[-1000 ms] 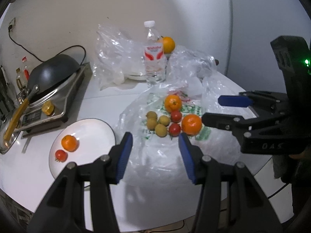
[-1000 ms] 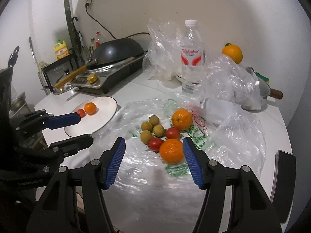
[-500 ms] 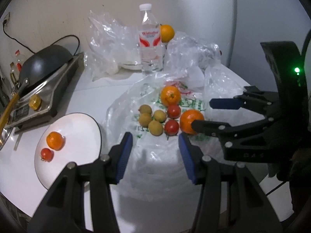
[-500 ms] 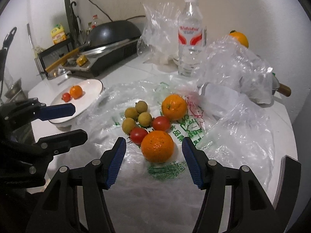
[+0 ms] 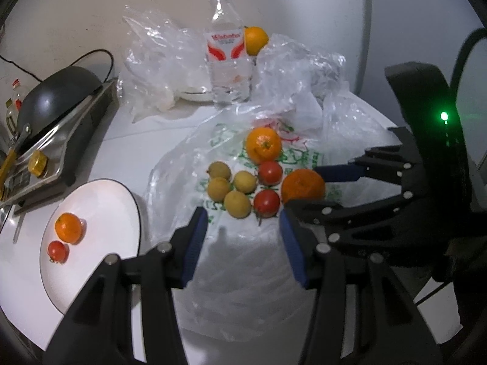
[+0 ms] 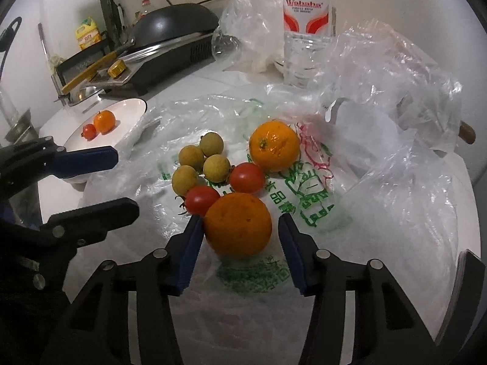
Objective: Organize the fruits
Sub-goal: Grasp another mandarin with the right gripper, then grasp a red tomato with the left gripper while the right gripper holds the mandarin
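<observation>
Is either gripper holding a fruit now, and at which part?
Nothing is held. The right gripper has open jaws around the near orange, one on each side, not yet closed. The left gripper is open and empty.

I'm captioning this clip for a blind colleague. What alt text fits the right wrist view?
The open right gripper straddles a large orange lying on a printed plastic bag, its fingers not yet closed on it. Beyond sit two tomatoes, four small yellow-green fruits and another orange; a white plate at left holds an orange and a tomato.
</observation>
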### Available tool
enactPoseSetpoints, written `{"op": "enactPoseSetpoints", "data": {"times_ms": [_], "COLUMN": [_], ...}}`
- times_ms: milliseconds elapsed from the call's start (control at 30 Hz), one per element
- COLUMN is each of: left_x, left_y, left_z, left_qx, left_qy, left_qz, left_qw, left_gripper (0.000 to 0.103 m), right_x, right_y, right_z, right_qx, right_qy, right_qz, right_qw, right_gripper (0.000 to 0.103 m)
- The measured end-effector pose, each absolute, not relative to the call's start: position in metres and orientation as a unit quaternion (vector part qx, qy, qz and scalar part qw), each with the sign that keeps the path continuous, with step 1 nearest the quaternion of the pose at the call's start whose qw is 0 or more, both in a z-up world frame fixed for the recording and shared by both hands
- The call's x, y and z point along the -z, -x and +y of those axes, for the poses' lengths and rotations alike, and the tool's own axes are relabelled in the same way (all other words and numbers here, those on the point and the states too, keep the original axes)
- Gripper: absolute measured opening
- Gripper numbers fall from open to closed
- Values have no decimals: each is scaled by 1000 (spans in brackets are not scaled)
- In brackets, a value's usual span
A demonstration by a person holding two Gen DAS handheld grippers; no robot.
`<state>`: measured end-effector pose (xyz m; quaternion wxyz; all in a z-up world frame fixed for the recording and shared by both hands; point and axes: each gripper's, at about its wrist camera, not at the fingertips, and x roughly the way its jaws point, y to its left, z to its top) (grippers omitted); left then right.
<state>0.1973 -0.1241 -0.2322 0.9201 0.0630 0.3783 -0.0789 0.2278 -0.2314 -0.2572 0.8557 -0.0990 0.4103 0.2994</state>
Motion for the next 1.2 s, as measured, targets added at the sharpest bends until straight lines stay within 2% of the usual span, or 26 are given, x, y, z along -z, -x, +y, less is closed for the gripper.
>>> {"op": "enactPoseSetpoints", "data": {"times_ms": [200, 833, 1200], "left_x": [237, 252, 266], "left_y": [-203, -230, -252], "left_z": [-132, -168, -166], "left_qx": [84, 136, 144], "left_qy": [-79, -142, -119], "left_qz": [385, 378, 411], "left_qw": [916, 905, 892], "left_gripper": [51, 51, 47], "right_x": [257, 242, 243], "right_y": [-228, -236, -236], "right_z": [-235, -276, -286], "right_qx": [-306, -268, -265], "right_qy": [89, 42, 30], "right_qz": [407, 387, 384], "right_qw": [856, 881, 884], "right_gripper": [47, 47, 47]}}
